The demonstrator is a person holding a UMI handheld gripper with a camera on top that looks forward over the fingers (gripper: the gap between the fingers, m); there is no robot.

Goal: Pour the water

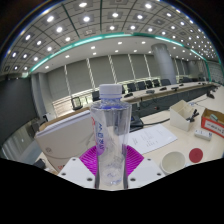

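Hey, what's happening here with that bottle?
A person is working a hand-held tool, and a clear plastic water bottle with a white cap stands upright between its two fingers, whose pink pads sit at either side of the bottle's lower half. It looks gripped. Just beyond, on the table, are a white cup and a red round thing. No water is being poured yet. Behind is a meeting room with chairs.
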